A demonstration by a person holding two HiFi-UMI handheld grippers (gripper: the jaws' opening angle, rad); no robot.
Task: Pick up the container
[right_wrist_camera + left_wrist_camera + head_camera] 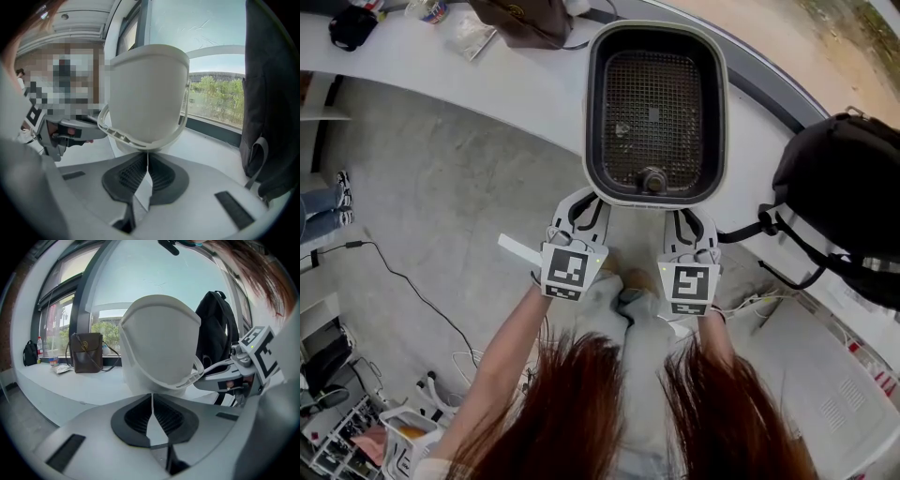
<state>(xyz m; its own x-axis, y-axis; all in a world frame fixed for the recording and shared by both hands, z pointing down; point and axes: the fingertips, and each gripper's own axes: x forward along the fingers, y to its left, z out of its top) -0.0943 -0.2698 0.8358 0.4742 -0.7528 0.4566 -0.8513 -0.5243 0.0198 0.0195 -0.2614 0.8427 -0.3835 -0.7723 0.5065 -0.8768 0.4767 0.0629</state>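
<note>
Your left claw (584, 206) and right claw (692, 222) each pinch the container's (656, 31) near rim, side by side, at the counter's (487, 84) near edge.

Daylight pours through the windows (61, 329), soft and even; the head view is bright and sharp, with only faint shadows on the grey floor (441, 178). Both gripper views bend hard toward their edges (a dark round vignette closes off every corner); the sky (154, 273) is washed out to pale blue; the white container (159, 343) looks shaded against it; the nearest gripper surfaces are slightly out of focus.
</note>
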